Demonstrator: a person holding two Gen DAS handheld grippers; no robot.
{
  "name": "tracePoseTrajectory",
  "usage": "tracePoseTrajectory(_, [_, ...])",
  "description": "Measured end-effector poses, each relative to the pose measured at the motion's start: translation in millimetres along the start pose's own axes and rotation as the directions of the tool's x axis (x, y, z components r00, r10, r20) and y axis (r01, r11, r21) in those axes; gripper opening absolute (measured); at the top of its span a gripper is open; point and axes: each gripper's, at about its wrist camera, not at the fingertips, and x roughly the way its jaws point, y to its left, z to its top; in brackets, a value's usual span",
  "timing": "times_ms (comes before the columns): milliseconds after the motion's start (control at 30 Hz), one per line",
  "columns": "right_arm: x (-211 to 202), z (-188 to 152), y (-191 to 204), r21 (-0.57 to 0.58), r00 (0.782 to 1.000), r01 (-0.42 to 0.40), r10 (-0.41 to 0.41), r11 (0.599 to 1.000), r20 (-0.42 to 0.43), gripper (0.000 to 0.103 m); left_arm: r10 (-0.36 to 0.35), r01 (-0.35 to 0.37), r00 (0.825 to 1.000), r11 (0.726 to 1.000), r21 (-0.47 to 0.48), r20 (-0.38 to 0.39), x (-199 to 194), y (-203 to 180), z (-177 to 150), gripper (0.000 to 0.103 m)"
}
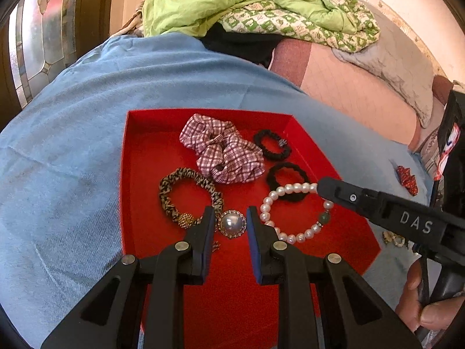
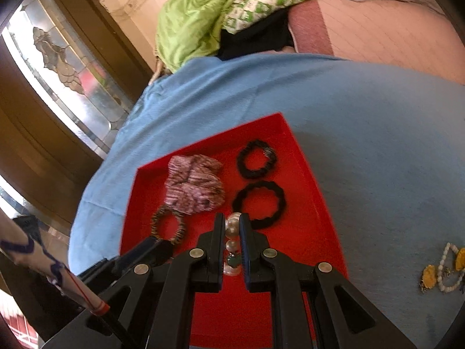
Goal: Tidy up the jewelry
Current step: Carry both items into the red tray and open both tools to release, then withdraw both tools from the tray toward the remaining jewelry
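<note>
Two hand-held grippers: right point(image 2: 232, 226) clamps the glossy pearl bracelet point(image 1: 293, 212); left point(image 1: 231, 218) straddles a round brooch point(image 1: 231, 224).

1. The bed point(image 1: 363, 93) carries everything; its pink quilted cover shows at the far right.
2. A blue cloth point(image 1: 87, 133) is spread flat over the near part of the bed.
3. A red tray point(image 1: 145, 174) lies on the blue cloth, near its middle.
4. A small red patterned piece point(image 1: 408, 178) lies on the cloth, right of the tray and apart from it.
5. A white bead string with yellow pieces point(image 2: 444, 270) lies on the cloth toward its right edge, well apart from the tray.
6. A green quilt point(image 1: 232, 3) is heaped at the bed's far edge, beyond the cloth.
7. A grey pillow point(image 1: 398, 67) lies at the far right.
</note>
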Motion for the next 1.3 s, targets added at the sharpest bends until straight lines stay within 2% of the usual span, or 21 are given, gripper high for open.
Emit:
tracePoseTrajectory(567, [0.7,-9.3,-15.0,0.017,0.999,0.025,-0.025,1.0,-0.036,0.012,0.003,-0.003,1.0,1.0,-0.023,-0.028,4.4,5.5,-2.2,0.022])
tracePoseTrajectory(600, [0.0,-9.2,-14.6,0.016,0.999,0.022,-0.021,1.0,-0.035,0.012,0.005,-0.005,1.0,1.0,-0.024,-0.025,3.7,5.8,-2.1,0.023])
tracePoseTrajectory(667, [-3.9,-9.8,-14.7,0.013,1.0,0.016,-0.015,1.0,-0.027,0.014,0.01,-0.01,1.0,1.0,-0.026,-0.016,2.1,5.9,-1.7,0.033])
tracePoseTrajectory(933, [-33.6,-13.1,-19.5,0.006,1.0,-0.012,0.012,1.0,0.02,0.015,-0.009,0.01,0.999,1.0,-0.026,0.039,-7.0,-2.3,1.0,0.033])
tracePoseTrajectory(1133, [-76.1,-18.8,-42.8,0.005,0.998,-0.014,0.014,1.0,0.066,0.015,-0.069,0.064,0.994,0.996,0.06,0.081,-12.8,-41.4,1.6,0.033])
tracePoseTrajectory(1300, [-119.4,-31.5,-95.7,0.047,0.994,0.032,-0.037,0.998,0.099,0.015,-0.118,0.102,0.989,0.98,0.168,0.089,-14.1,-82.1,-3.8,0.033])
